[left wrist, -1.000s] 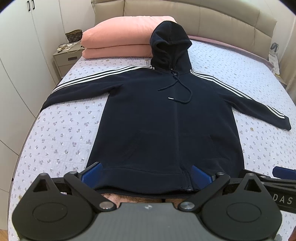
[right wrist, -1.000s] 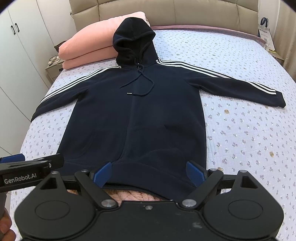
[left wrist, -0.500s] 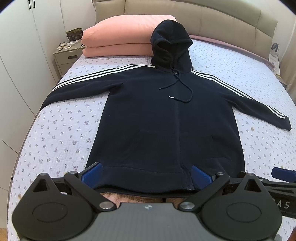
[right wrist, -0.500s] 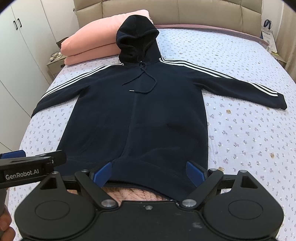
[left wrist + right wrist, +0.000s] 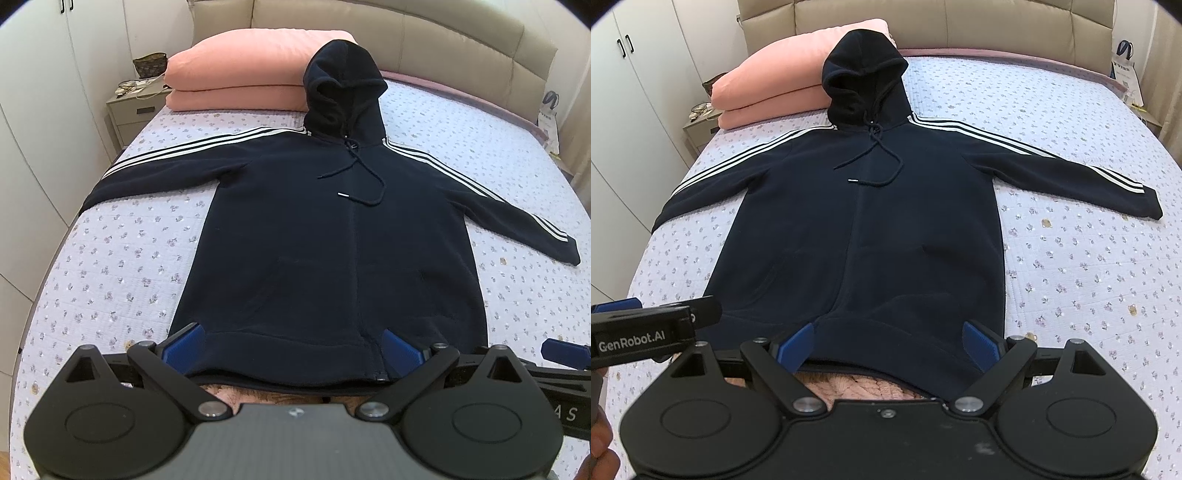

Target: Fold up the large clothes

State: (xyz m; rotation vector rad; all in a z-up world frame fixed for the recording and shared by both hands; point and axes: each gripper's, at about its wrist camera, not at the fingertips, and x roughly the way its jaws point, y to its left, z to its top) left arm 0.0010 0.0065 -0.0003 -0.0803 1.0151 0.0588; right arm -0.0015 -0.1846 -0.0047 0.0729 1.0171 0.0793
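A dark navy hoodie (image 5: 332, 251) with white sleeve stripes lies flat, face up, on the bed, sleeves spread and hood resting against the pillows. It also shows in the right wrist view (image 5: 864, 229). My left gripper (image 5: 293, 349) is open, its blue pads either side of the hem's left half, just above it. My right gripper (image 5: 886, 345) is open over the hem's right half. The left gripper's body (image 5: 646, 336) shows at the left edge of the right wrist view. The right gripper's fingertip (image 5: 563, 352) shows at the right edge of the left wrist view.
The bed has a floral quilted cover (image 5: 122, 266). Two stacked pink pillows (image 5: 243, 81) lie at the head by the padded headboard (image 5: 443, 44). A nightstand (image 5: 135, 109) with small items stands at the left, beside white wardrobes (image 5: 33, 110). A bag (image 5: 1124, 62) hangs far right.
Both grippers have shifted slightly; the view has crept a little toward the hoodie. The jaws stay open and the hoodie has not moved.
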